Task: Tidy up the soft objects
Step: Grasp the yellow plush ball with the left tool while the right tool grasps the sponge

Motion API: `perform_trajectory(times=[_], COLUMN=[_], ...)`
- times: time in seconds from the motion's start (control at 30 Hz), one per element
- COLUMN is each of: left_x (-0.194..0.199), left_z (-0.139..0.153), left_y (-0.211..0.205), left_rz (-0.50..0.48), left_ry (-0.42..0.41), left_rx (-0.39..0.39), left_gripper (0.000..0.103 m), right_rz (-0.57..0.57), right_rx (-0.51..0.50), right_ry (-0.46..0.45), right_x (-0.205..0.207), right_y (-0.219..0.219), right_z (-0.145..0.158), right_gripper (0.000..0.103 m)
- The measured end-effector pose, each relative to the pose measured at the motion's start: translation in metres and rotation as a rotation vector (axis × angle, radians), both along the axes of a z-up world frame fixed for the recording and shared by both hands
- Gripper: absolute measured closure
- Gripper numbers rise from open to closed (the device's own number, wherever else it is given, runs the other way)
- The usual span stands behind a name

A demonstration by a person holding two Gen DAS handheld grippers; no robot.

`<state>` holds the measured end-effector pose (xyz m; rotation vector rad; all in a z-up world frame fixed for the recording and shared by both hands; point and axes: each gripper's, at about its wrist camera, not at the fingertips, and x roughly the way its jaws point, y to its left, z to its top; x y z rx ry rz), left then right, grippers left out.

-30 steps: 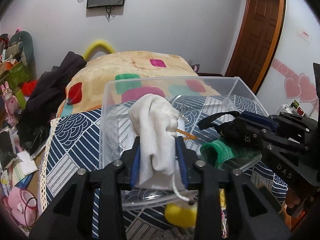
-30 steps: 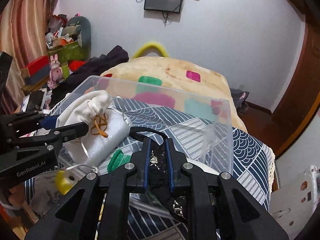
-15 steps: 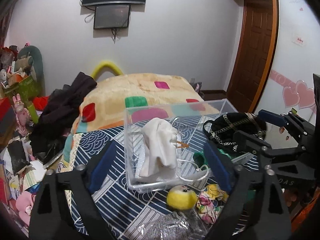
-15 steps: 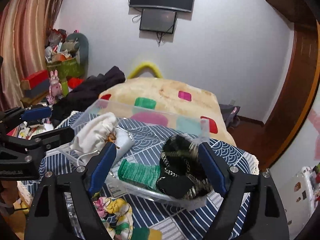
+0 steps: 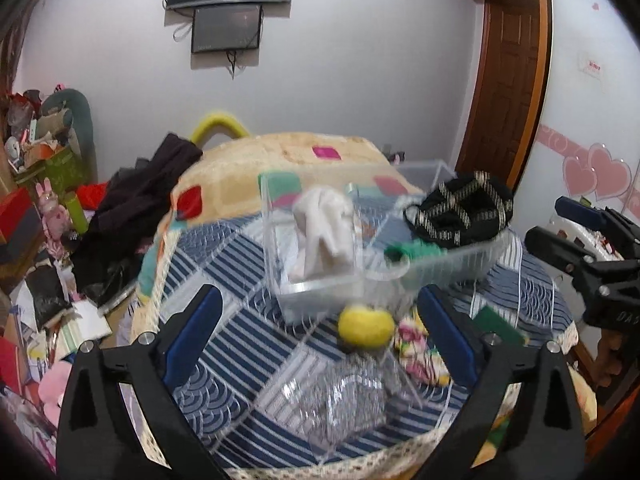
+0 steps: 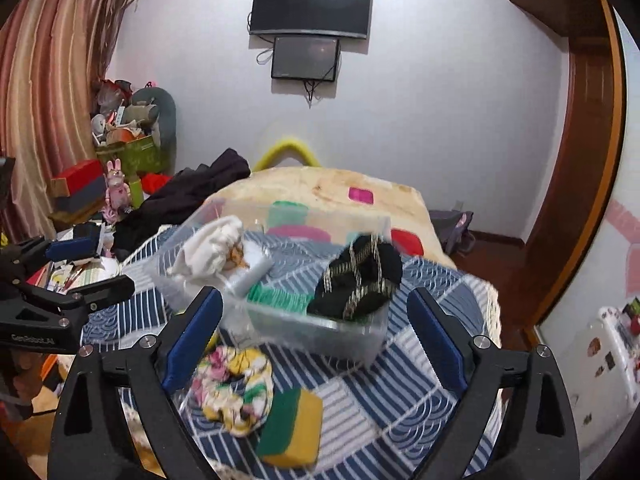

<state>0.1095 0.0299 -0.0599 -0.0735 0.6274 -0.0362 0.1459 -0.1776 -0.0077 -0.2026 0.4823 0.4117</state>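
I am holding the left gripper (image 5: 316,328) with its jaws spread wide and nothing between them, hovering above the quilt (image 5: 224,264). Ahead of it, the clear bin (image 5: 304,286) is already holding three soft things: at its left end a cream cloth pouch (image 5: 324,232), bunched and matte; in the middle a ribbed green piece (image 5: 416,249); at the right end a black bag (image 5: 460,210) with glinting chain straps, heaped above the rim. So part of the sorting is looking done.

What I am judging as left is lying on the quilt in front of the bin: a fuzzy yellow ball (image 5: 365,327) just beside the near wall, a crinkly silver pouch (image 5: 340,404) below it, though blur is making that one hard to read, then a floral scrunchie (image 6: 232,388), puffy and gathered, and touching it a green-and-yellow sponge (image 6: 292,424), blocky with a coarse top.

I am keeping the right gripper (image 6: 316,340) parted too, empty, poised over the scrunchie and sponge.
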Motion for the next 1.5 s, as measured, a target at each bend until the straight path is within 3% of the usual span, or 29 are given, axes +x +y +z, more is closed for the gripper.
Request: perform_trajectory(times=[0.3, 0.57, 0.63, 0.73, 0.77, 0.8, 0.87, 1.1, 1.5], left_x=[0.013, 0.045, 0.05, 0.055, 0.055, 0.055, 0.052, 0.033, 0.008], left_z=[-0.045, -0.065, -0.069, -0.076, -0.078, -0.08, -0.081, -0.073, -0.028], left_y=[-0.015, -0.032, -0.031, -0.028, -0.028, -0.029, -0.029, -0.027, -0.018], left_rz=[-0.018, -0.035, -0.025, -0.033, -0.042, -0.049, -0.05, -0.056, -0.051], left_ry=[0.106, 0.171, 0.187, 0.215, 0.223, 0.228, 0.22, 0.177, 0.049], left_rx=[-0.054, -0.053, -0.054, -0.082, -0.092, -0.093, -0.085, -0.086, -0.094], left_gripper=[0.005, 0.023, 0.03, 0.046, 0.056, 0.06, 0.06, 0.061, 0.061], right_rz=[-0.014, -0.037, -0.03, -0.02, -0.013, -0.005, 0.022, 0.023, 0.001], right_rx=[-0.013, -0.012, 0.005, 0.013, 0.015, 0.022, 0.045, 0.023, 0.049], right_ry=[0.124, 0.248, 0.266, 0.285, 0.295, 0.306, 0.322, 0.245, 0.11], right_x=[-0.011, -0.012, -0.011, -0.009, -0.009, -0.009, -0.011, -0.027, -0.026], right_y=[-0.006, -0.019, -0.021, -0.021, -0.021, -0.021, -0.019, -0.021, -0.026], right_z=[-0.047, -0.084, -0.087, -0.09, -0.092, -0.093, -0.093, -0.078, -0.03], right_gripper=[0.01, 0.012, 0.02, 0.044, 0.052, 0.061, 0.065, 0.068, 0.068])
